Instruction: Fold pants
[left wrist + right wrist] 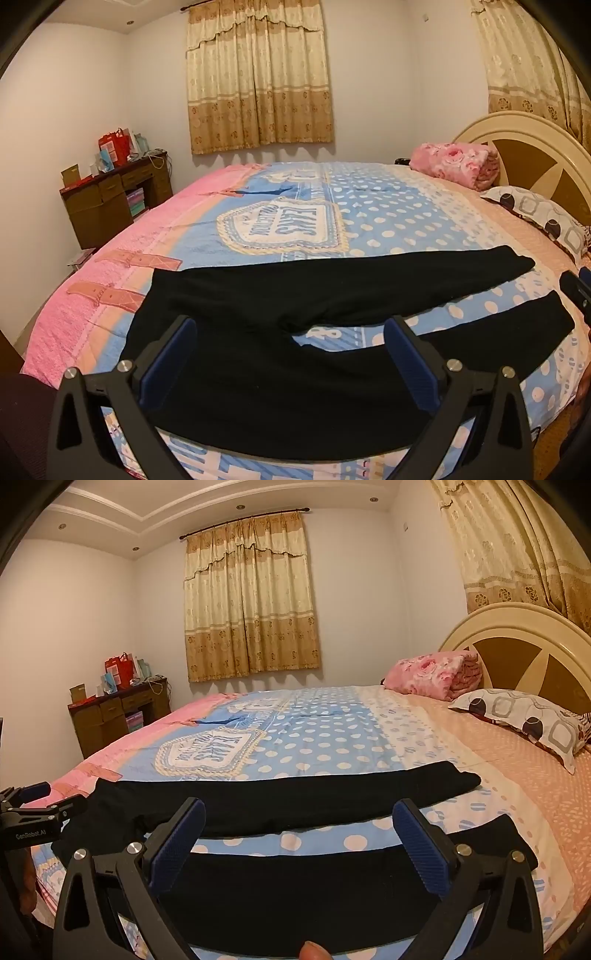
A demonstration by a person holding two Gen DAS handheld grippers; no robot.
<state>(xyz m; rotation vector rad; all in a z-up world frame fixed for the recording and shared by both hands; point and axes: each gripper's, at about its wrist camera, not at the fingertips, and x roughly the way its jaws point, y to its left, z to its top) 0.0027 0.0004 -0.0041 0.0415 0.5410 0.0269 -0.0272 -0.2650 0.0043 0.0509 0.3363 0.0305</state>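
Pants (258, 369): the near edge at the waist is hidden behind the left gripper (290, 354); in the right wrist view the near leg's lower edge is hidden behind the right gripper (299, 842).
Right gripper in the left view: only a dark tip shows at the right edge.
Pillow (524, 720): cut off at the right edge.
Desk (110, 199): the things on top are too small to name.
Quilt lettering (284, 225): upside down, hard to read.
Bed (498, 775): its near edge is out of view.

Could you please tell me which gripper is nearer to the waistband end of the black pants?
Left. The left gripper hovers open over the pants' waist end, while the right gripper hovers open over the leg ends.
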